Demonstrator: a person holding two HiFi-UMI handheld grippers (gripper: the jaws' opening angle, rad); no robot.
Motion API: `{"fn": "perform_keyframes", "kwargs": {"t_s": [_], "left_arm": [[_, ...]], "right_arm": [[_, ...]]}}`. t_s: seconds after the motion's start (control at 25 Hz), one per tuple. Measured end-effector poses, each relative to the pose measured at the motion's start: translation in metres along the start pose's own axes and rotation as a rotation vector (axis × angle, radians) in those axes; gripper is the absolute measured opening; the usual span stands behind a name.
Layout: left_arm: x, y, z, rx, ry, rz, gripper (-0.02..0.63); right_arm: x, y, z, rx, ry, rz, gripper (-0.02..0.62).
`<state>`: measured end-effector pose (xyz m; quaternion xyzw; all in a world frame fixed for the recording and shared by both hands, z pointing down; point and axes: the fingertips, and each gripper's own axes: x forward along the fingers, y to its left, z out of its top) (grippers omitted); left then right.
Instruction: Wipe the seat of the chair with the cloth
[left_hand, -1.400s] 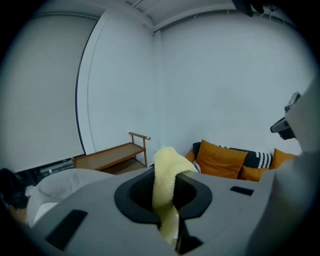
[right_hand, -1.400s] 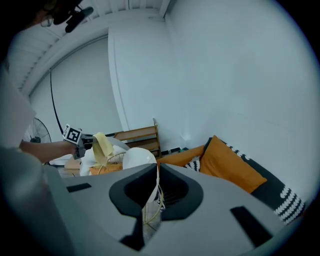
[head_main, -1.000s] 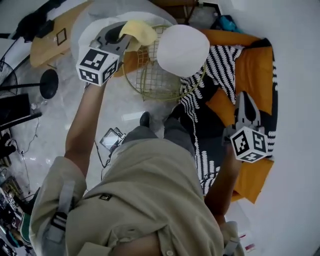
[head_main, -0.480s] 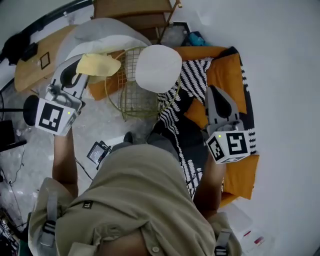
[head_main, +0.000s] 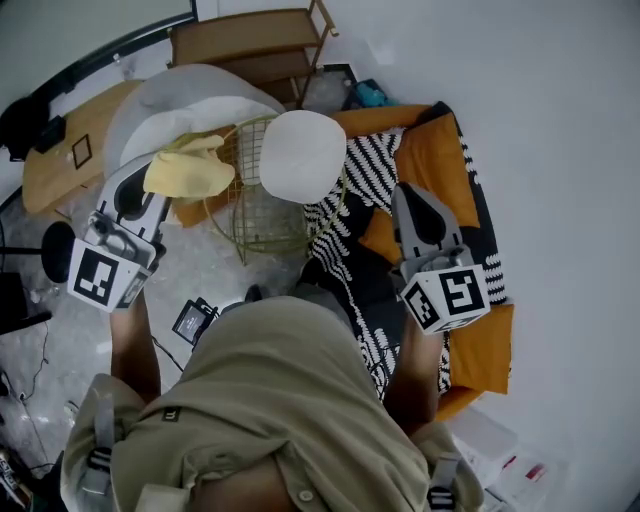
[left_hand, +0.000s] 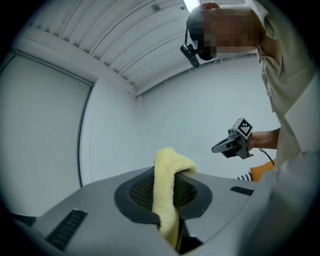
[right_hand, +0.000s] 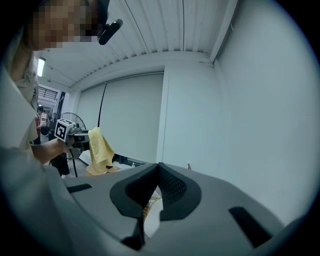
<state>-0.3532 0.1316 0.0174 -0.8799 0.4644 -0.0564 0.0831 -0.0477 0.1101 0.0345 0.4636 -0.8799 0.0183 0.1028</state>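
left gripper (head_main: 142, 195) has its fingers clamped on the yellow cloth (head_main: 190, 168), left of the chair's white seat (head_main: 302, 156) at upper centre and not touching; right gripper (head_main: 418, 205) fingers together, empty; likely best to lower the cloth flat and sweep across.

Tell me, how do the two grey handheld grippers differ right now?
The left gripper has its jaws clamped on a yellow terry cloth; the right gripper has its jaws together on nothing. In the head view, the left gripper is over the pale floor beside the gold wire chair, while the right gripper is over the orange cushions and striped throw. Both are grey, hand-held and alike in shape.
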Motion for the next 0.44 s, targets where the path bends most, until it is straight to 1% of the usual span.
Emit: {"fn": "perform_keyframes", "kwargs": {"t_s": [0.16, 0.32, 0.44], "left_arm": [[0.001, -0.001, -0.002, -0.013, 0.001, -0.023, 0.048], [0.002, -0.006, 0.014, -0.033, -0.060, -0.032, 0.049], [-0.005, -0.012, 0.015, -0.043, -0.053, -0.046, 0.049]], "right_arm": [[-0.001, 0.000, 0.002, 0.000, 0.004, -0.012, 0.021], [-0.008, 0.006, 0.002, 0.001, 0.011, -0.015, 0.021], [-0.016, 0.012, 0.004, 0.002, 0.014, -0.016, 0.021]]}}
